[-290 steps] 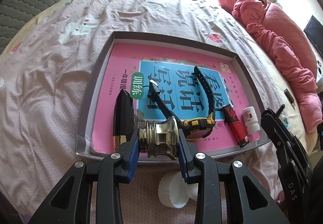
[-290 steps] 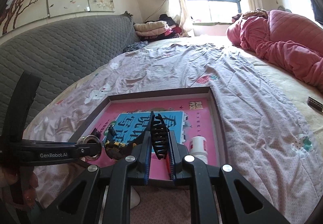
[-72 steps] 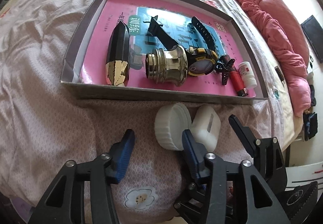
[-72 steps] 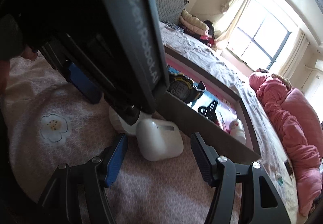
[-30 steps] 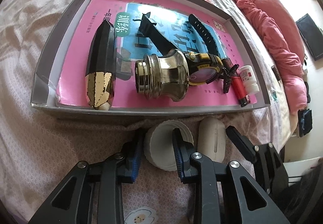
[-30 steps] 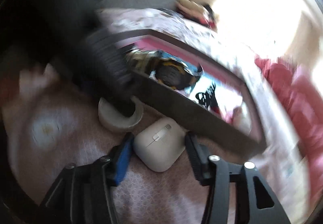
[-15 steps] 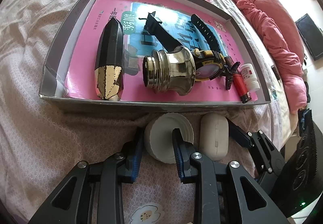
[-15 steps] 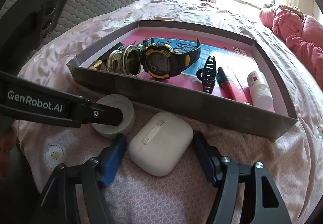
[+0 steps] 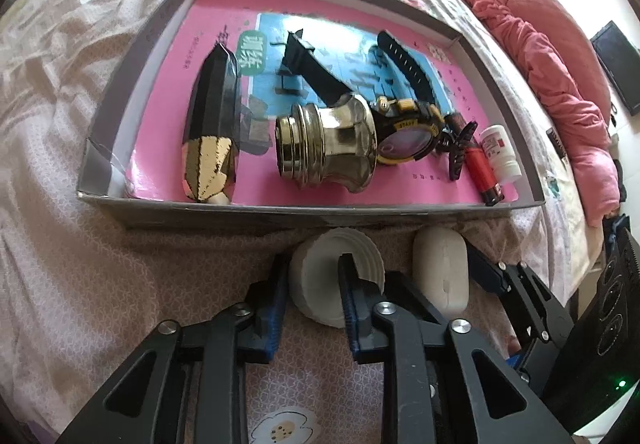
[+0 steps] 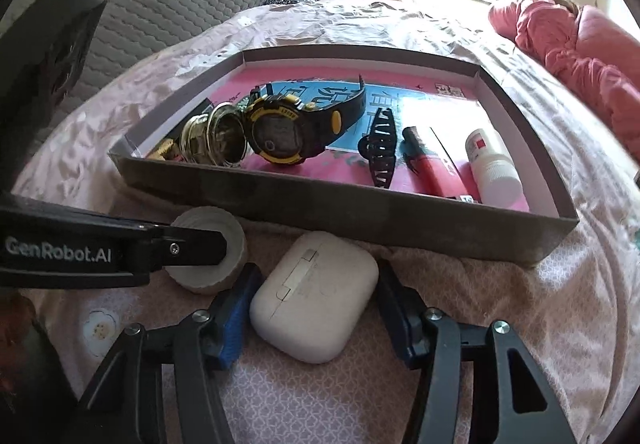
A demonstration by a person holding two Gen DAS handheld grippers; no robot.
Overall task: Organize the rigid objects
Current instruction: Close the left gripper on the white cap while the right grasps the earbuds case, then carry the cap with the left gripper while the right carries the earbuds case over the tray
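The white ribbed jar lid (image 9: 335, 276), lying on the pink bedsheet (image 9: 60, 244) just outside the grey tray's (image 9: 248, 212) near wall, was pinched at its rim by the left gripper (image 9: 312, 272). Beside it, the white earbud case (image 10: 316, 296) was straddled by the spread right gripper (image 10: 314, 294), its pads apparently not pressed against the case.

cap (image 9: 336, 276) left of earbud case (image 9: 440, 270) — both before the tray (image 9: 280, 213)
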